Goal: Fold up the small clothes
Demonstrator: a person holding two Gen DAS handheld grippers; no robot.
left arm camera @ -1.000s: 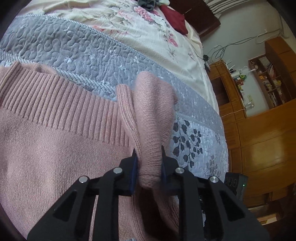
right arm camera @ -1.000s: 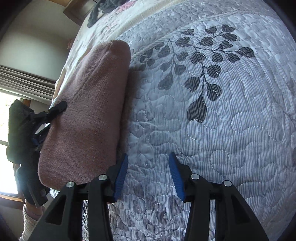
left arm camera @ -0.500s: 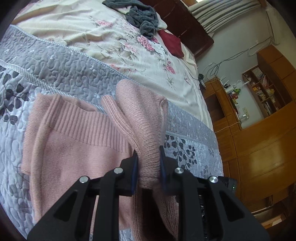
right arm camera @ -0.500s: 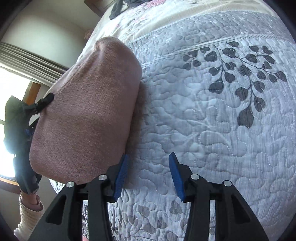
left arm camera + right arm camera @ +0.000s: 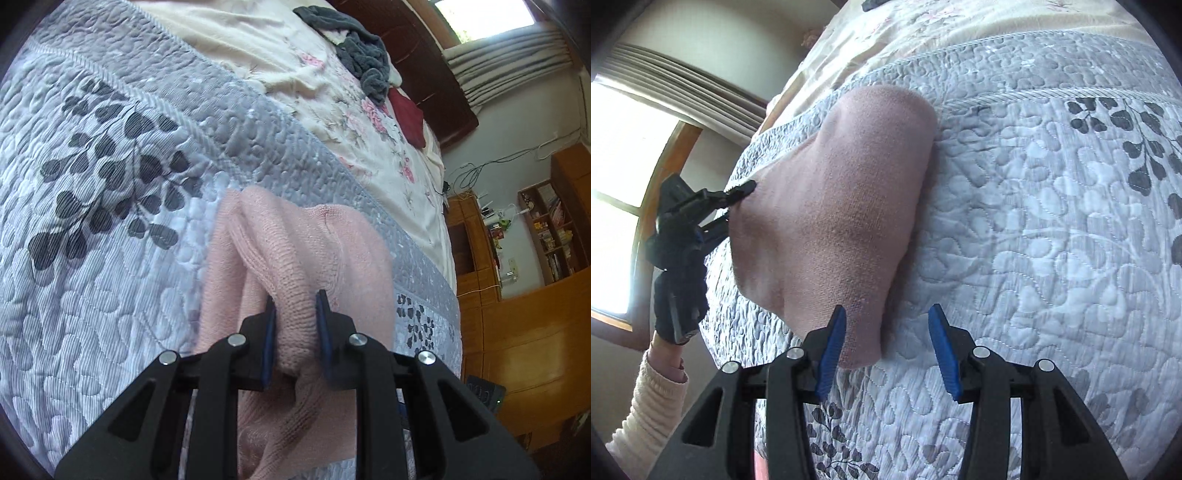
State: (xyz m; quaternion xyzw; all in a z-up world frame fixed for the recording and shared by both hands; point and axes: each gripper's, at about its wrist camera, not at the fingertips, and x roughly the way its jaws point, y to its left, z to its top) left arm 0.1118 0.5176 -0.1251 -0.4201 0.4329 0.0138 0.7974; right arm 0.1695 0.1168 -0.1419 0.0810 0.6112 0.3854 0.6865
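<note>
The bed (image 5: 1052,229) carries a quilted grey-and-white bedspread (image 5: 110,229), stitched in pebble shapes and printed with dark leaf sprays; a darker grey band crosses it, and beyond that lies a cream floral sheet (image 5: 351,122). Wooden shelving (image 5: 546,236) stands against the wall past the bed's far side, with small items in its compartments, too small to identify.

The pink knit sweater (image 5: 834,214) lies on the grey-and-white section of the bedspread, near the bed's edge on the window side. It is a soft, fine-ribbed knit, folded into a thick rounded bundle. Its long axis runs from the right gripper toward the darker band, the rounded end pointing at that band.

The left gripper (image 5: 293,314) has its jaws closed on a bunched fold of the sweater, lifting that side edge clear of the bedspread. A hand in a dark glove (image 5: 679,291), with a cream sleeve, holds this gripper.

The right gripper (image 5: 886,332) has its jaws apart, gripping nothing; the blue pad (image 5: 831,354) on its left finger sits just beside the sweater's near corner.

A crumpled dark grey garment (image 5: 354,48) and a dark red cloth (image 5: 408,118) lie on the floral sheet, well apart from the sweater.
</note>
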